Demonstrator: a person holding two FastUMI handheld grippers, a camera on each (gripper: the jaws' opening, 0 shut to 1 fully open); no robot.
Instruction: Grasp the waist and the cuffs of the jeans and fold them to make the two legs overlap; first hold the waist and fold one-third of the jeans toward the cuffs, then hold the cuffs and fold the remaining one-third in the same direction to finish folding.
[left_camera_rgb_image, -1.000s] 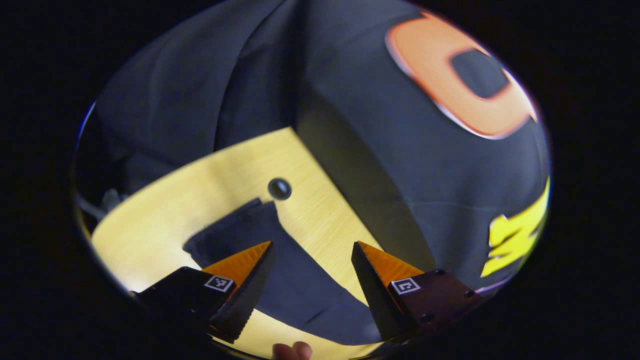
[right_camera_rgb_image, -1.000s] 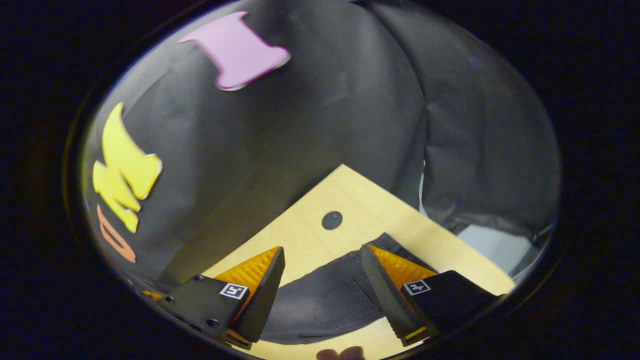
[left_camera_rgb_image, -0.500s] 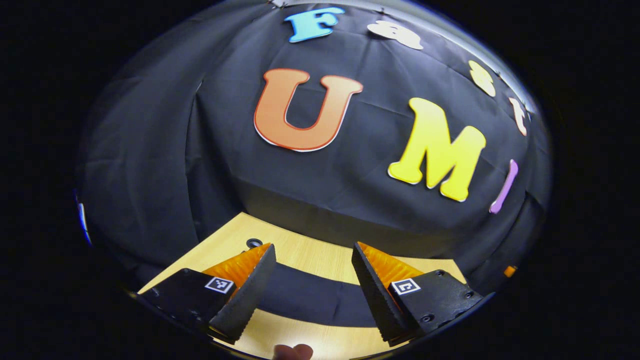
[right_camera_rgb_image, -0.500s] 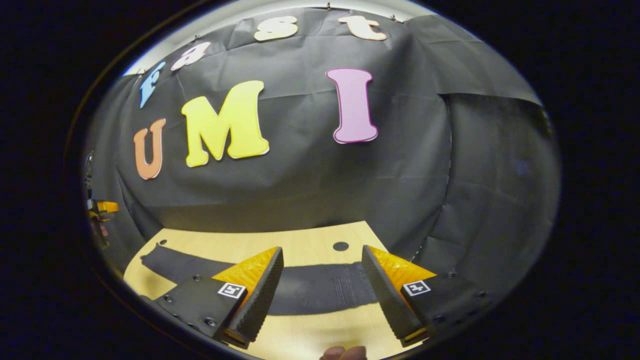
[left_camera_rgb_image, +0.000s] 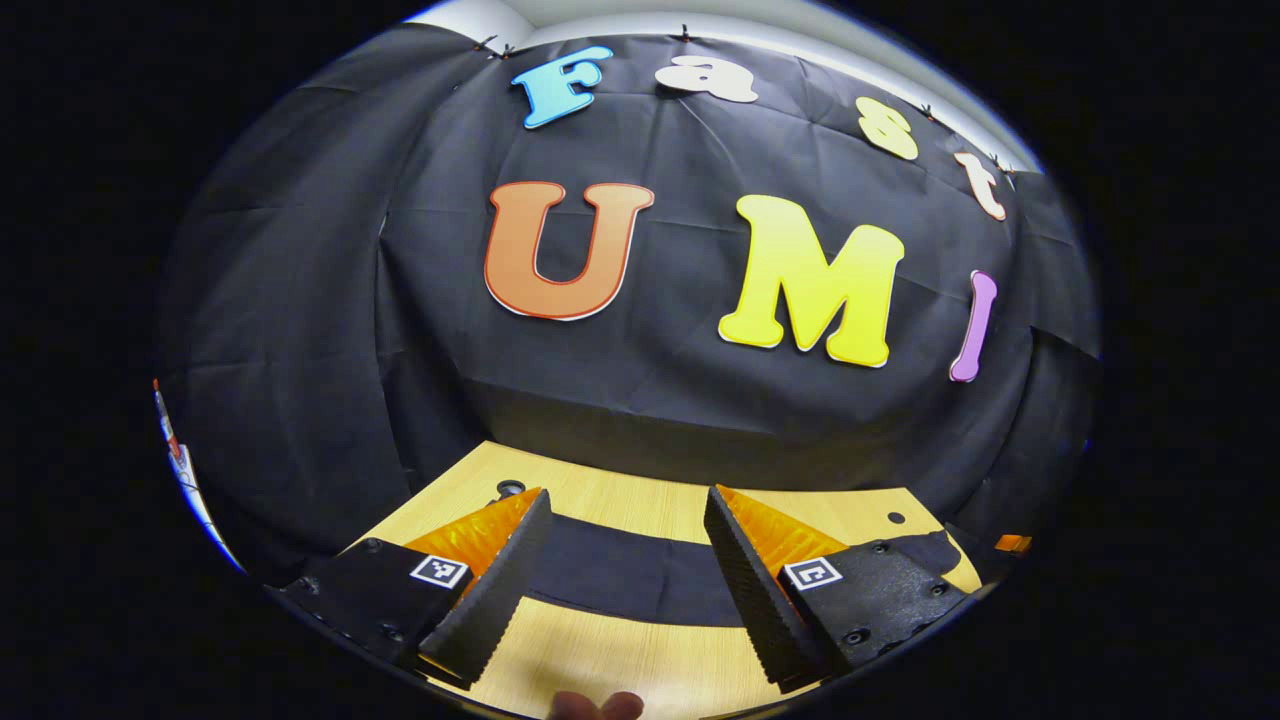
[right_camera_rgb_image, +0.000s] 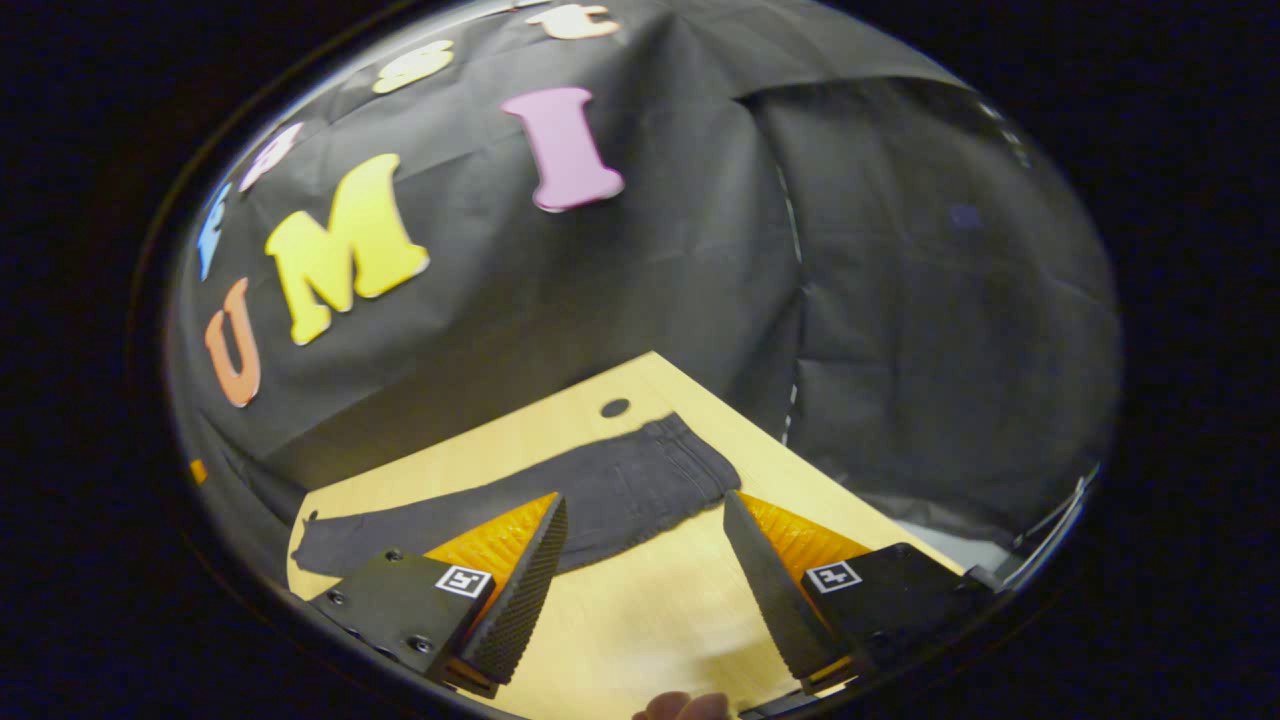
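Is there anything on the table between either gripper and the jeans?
Nothing visible. The jeans lie flat on the wooden table, with bare tabletop between them and the open right gripper. In the left gripper view, the open left gripper faces the jeans directly, again with bare wood in front.

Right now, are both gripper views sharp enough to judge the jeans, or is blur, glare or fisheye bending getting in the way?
Left gripper view: sharp; the jeans read as a flat dark band with no seams visible, and the table edge bows from the fisheye. Right gripper view: tilted, slightly soft at the near table, which has a bright glare patch; waist stitching on the jeans is still readable.
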